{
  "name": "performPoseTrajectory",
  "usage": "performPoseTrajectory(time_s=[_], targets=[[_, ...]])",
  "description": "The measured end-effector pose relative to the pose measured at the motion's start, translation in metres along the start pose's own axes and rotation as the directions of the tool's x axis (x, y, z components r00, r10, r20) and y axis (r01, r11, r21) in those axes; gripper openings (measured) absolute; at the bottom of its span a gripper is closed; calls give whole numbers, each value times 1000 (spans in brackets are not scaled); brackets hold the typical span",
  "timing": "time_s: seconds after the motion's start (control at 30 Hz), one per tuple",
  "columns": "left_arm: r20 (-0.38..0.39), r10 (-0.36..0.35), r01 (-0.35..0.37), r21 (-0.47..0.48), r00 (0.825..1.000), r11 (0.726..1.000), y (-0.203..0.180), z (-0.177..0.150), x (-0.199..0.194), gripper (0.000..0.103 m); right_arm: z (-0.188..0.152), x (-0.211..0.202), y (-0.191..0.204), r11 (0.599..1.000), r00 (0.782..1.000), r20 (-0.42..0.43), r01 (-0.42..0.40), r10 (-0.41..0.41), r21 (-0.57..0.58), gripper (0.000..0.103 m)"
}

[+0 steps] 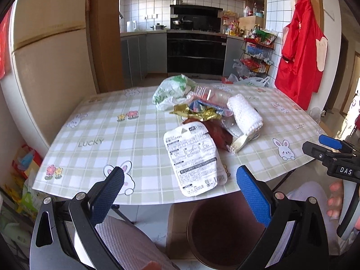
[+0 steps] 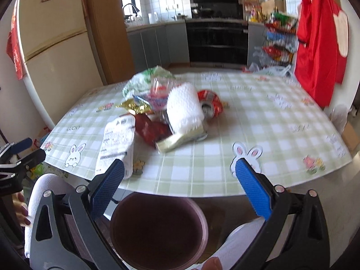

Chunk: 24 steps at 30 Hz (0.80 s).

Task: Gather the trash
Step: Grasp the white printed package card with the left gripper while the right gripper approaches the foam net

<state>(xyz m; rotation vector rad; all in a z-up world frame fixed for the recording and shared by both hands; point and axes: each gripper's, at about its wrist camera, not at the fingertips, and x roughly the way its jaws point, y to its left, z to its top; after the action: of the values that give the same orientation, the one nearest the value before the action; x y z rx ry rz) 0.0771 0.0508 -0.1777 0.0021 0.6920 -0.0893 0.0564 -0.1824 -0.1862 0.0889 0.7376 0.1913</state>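
Note:
A pile of trash lies on the checked tablecloth [image 1: 101, 135]: a white printed food tray lid [image 1: 193, 159] nearest me, a dark red wrapper [image 1: 219, 132], a gold foil wrapper [image 1: 193, 112], a white foam net roll [image 1: 245, 114], a clear plastic bottle [image 1: 209, 93] and a green-white plastic bag [image 1: 173, 90]. A crushed red can [image 2: 211, 105] shows in the right wrist view. A brown bin [image 2: 157, 229] stands below the table's near edge. My left gripper [image 1: 180, 193] is open and empty before the lid. My right gripper [image 2: 180, 184] is open and empty above the bin.
A cream fridge [image 1: 49, 51] stands at the left. A red apron [image 1: 301, 51] hangs at the right. A wire rack of snacks [image 1: 258, 54] and an oven [image 1: 195, 51] are behind the table. My knees in white trousers [image 1: 126, 243] flank the bin.

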Motion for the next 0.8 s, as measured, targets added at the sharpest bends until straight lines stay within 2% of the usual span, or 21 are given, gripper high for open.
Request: performPoseTrajectory(time_s=[0.1, 0.2, 0.33, 0.43, 0.53, 0.63, 0.7, 0.77, 0.8], targets=[[-40, -18, 16, -29, 999, 999, 4, -10, 20, 98, -8, 16, -7, 1000, 1000, 1, -9, 9, 26, 97], [-121, -22, 20, -18, 992, 1000, 3, -19, 43, 98, -12, 29, -11, 1000, 1000, -7, -12, 12, 13, 97], [-162, -12, 3, -58, 987, 998, 13, -27, 68, 98, -16, 51, -16, 999, 996, -82, -26, 28, 29, 97], [-203, -36, 11, -126, 978, 992, 25, -27, 84, 92, -21, 66, -13, 1000, 990, -139, -4, 1, -23, 97], [-257, -125, 67, -223, 958, 972, 37, -27, 106, 84, -24, 77, -10, 999, 985, -175, 1, -10, -52, 97], [-286, -235, 128, -347, 929, 929, 47, -29, 127, 76, -26, 84, -14, 1000, 979, -203, -6, 2, -19, 97], [-307, -283, 142, -409, 909, 901, 50, -31, 142, 69, -28, 87, -17, 1000, 975, -223, -13, 10, -12, 97], [-311, -304, 146, -442, 901, 885, 50, -31, 153, 66, -29, 90, -18, 1000, 971, -238, -9, 4, -21, 97], [-298, -301, 147, -444, 906, 884, 50, -30, 154, 66, -30, 90, -18, 1000, 971, -240, -6, 0, -22, 97]])
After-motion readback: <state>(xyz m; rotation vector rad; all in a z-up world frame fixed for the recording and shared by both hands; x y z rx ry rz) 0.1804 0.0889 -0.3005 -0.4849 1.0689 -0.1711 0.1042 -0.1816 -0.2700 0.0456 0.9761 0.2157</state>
